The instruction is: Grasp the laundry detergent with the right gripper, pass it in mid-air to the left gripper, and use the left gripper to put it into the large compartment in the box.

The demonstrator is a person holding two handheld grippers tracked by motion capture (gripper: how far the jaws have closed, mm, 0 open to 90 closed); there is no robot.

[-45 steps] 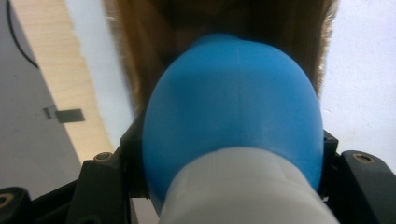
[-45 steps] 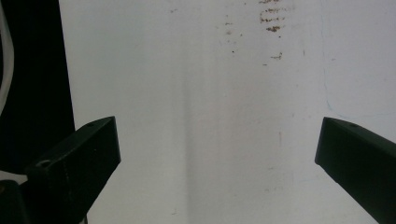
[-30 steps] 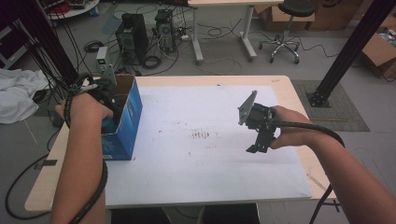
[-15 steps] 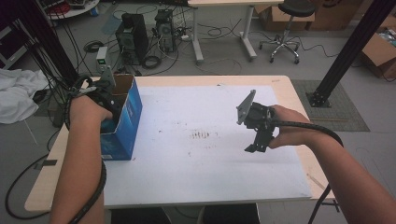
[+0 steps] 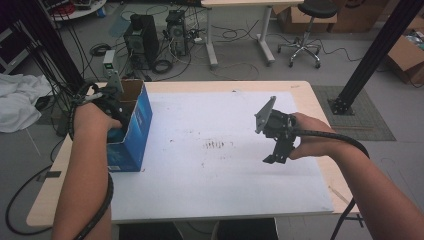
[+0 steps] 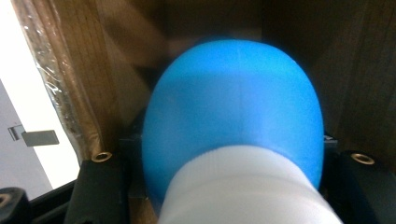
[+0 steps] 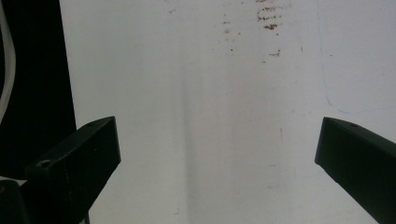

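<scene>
A blue cardboard box (image 5: 139,125) stands open-topped at the table's left edge. My left gripper (image 5: 111,114) reaches down into it, its fingertips hidden by the box wall. In the left gripper view its black jaws press on both sides of a rounded blue object with a white ribbed end (image 6: 233,121), amid the box's brown inner walls (image 6: 79,70). My right gripper (image 5: 276,156) hangs above the right half of the white table sheet (image 5: 210,175), pointing down. In the right gripper view its jaws stand wide apart (image 7: 217,154) with nothing between them.
Faint brown marks (image 5: 217,145) dot the middle of the sheet. The wooden table edge (image 5: 320,100) runs along the right. Behind the table, on the floor, are computer towers (image 5: 142,40), cables and an office chair (image 5: 310,30). A white cloth (image 5: 17,102) lies at the left.
</scene>
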